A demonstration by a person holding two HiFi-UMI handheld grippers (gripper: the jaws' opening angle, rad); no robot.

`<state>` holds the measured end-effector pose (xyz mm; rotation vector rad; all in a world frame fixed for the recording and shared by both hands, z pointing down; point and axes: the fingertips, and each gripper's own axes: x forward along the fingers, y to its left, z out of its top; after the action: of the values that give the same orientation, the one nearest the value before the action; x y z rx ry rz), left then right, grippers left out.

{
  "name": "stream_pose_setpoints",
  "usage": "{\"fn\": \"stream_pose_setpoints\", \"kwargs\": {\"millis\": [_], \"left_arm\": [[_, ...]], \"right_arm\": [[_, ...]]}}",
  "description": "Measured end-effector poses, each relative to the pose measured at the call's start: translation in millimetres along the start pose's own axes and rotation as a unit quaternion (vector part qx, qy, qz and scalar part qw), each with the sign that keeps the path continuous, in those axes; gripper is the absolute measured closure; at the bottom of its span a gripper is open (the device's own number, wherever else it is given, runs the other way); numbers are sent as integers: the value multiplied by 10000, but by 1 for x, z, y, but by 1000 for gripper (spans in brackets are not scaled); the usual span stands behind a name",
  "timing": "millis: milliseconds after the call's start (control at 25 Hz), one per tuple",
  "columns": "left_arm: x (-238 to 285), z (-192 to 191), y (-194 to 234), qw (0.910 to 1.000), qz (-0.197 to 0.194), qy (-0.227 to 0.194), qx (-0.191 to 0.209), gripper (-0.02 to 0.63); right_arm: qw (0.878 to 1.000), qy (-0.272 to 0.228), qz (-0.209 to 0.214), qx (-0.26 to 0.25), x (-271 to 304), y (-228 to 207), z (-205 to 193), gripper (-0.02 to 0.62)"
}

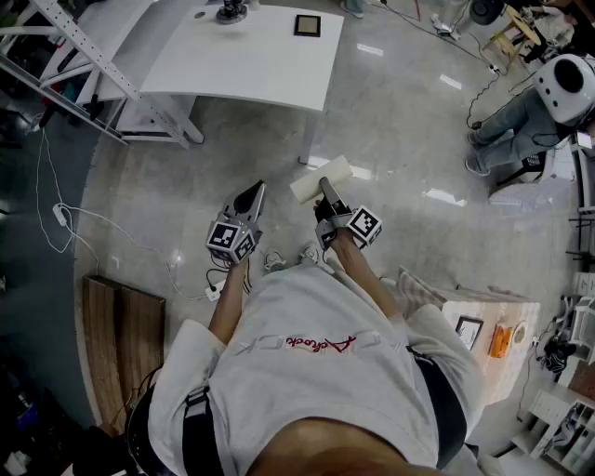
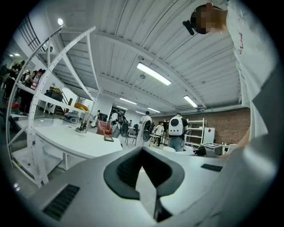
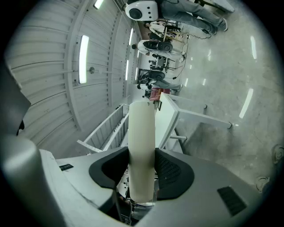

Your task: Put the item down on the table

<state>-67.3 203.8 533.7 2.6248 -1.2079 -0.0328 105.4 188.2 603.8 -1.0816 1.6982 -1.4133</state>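
1 smooth, cream, round-edged oblong block point(image 3: 141, 150).

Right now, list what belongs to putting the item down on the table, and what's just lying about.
Job: cream block, right gripper shut on it, white table.
Lying about: black square on the table, floor cables, wooden board, idle left gripper.

A big lab or workshop hall: polished concrete floor point(image 1: 409, 139) mid-frame in the head view, white table point(image 1: 251, 56) at top, aluminium framing point(image 1: 93, 53) upper left, loose cables point(image 1: 58, 216) at left; the left gripper view shows ceiling strip lights point(image 2: 153, 74), a brick wall point(image 2: 228, 124) and shelving point(image 2: 195, 131) at right
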Motion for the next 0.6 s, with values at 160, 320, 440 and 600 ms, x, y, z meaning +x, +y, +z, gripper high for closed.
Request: {"fn": "stream_pose_setpoints", "kwargs": {"millis": [160, 320, 440, 600], "left_arm": [[2, 0, -1, 10000, 25, -20, -3, 601], [3, -1, -1, 10000, 45, -12, -7, 601], [5, -2, -4, 10000, 50, -6, -8, 601], [14, -2, -11, 10000, 32, 17, 26, 601]], "right_arm": [[10000, 32, -15, 22, 1, -1, 1, 394], [10000, 66, 5, 13, 3, -1, 2, 394], [9999, 67, 63, 55, 3, -2, 4, 394], [9998, 49, 141, 121, 1, -3, 12, 393]]}}
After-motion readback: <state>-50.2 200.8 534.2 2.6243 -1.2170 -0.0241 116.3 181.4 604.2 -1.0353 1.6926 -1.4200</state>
